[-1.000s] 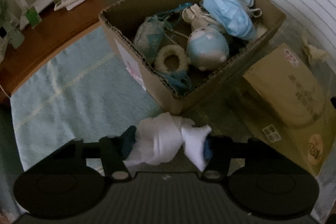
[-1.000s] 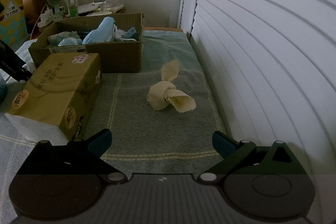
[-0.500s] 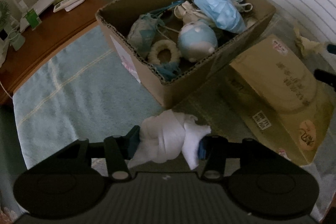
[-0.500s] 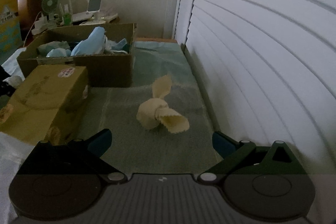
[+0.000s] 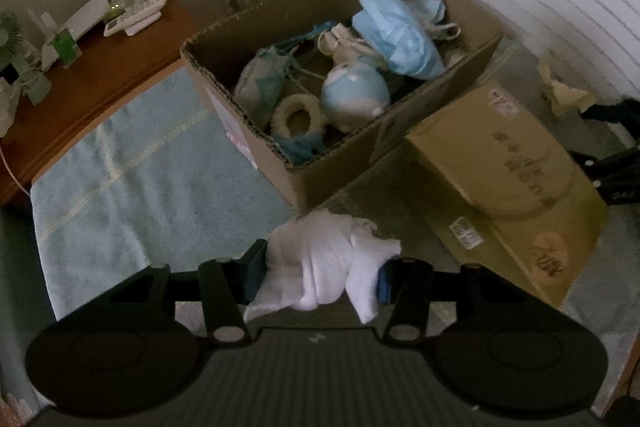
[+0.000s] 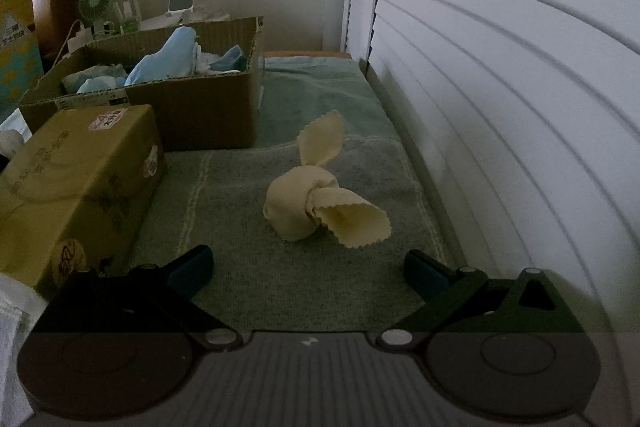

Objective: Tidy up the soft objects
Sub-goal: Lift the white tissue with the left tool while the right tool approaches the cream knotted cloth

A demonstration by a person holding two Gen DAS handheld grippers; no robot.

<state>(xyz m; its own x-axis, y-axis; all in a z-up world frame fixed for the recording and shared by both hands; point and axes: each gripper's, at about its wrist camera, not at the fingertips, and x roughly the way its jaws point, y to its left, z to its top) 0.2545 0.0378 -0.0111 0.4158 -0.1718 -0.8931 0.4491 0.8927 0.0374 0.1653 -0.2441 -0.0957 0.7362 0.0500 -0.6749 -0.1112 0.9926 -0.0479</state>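
My left gripper (image 5: 318, 277) is shut on a knotted white cloth (image 5: 324, 263) and holds it in front of the near corner of an open cardboard box (image 5: 288, 163). The box holds soft things: a blue cloth (image 5: 396, 31), a pale blue plush ball (image 5: 354, 97), a fluffy ring (image 5: 296, 115). My right gripper (image 6: 308, 267) is open and empty, close behind a knotted cream cloth (image 6: 308, 203) on the green towel (image 6: 240, 267). The cream cloth also shows far right in the left wrist view (image 5: 560, 91). The box shows in the right wrist view (image 6: 200, 99).
A closed tan carton (image 5: 508, 171) lies beside the open box, left of the cream cloth (image 6: 76, 179). White louvred shutters (image 6: 500, 107) run along the right. A wooden side table (image 5: 92, 79) with a router and a fan stands behind. A light blue towel (image 5: 140, 163) covers the surface.
My left gripper with the white cloth has pulled back and up from the box. My right gripper has moved closer to the cream cloth, still open.
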